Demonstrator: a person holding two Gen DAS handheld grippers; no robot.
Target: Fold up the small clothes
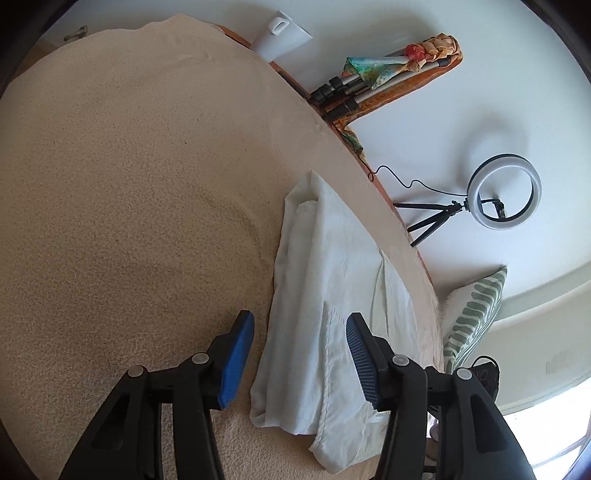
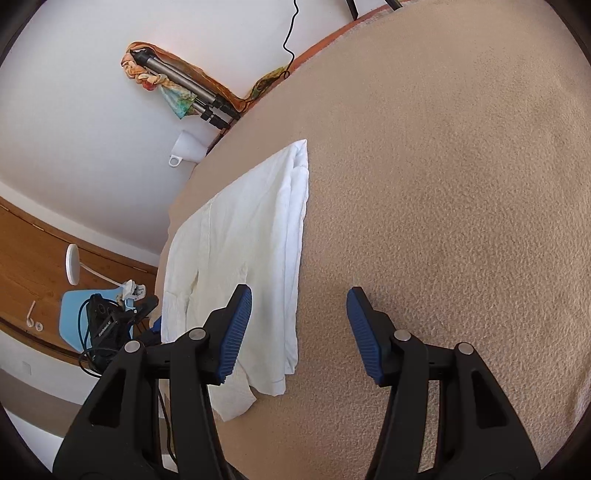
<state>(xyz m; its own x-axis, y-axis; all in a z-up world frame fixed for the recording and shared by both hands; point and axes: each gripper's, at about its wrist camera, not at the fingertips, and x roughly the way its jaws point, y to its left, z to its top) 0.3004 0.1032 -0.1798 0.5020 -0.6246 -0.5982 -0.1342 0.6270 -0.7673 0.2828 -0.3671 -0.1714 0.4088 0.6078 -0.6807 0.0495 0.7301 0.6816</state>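
The white garment (image 1: 332, 306) lay as a long, partly folded strip on the beige blanket (image 1: 129, 184), close to the blanket's edge. The left tongs (image 1: 300, 354) were held spread wide above its near end, with nothing between the fingers; one finger hung over the cloth, the other over bare blanket. The right tongs (image 2: 299, 332) were also spread and empty, and the garment (image 2: 240, 251) was seen under and beyond their left finger.

The strip was judged ready for a fold across its length. For this step to be done well, both corners of one short end should be pinched through all the layers, lifted only a little, and laid evenly on the other end, so that the loose inner flap is not pulled out.

Beyond the tongs, off the blanket, a ring light (image 1: 504, 192) on a small tripod, folded tripod legs (image 1: 343, 92) and a white jug (image 1: 282, 35) were seen. Nothing lay on the garment, but the near edge of the blanket left little room on that side.
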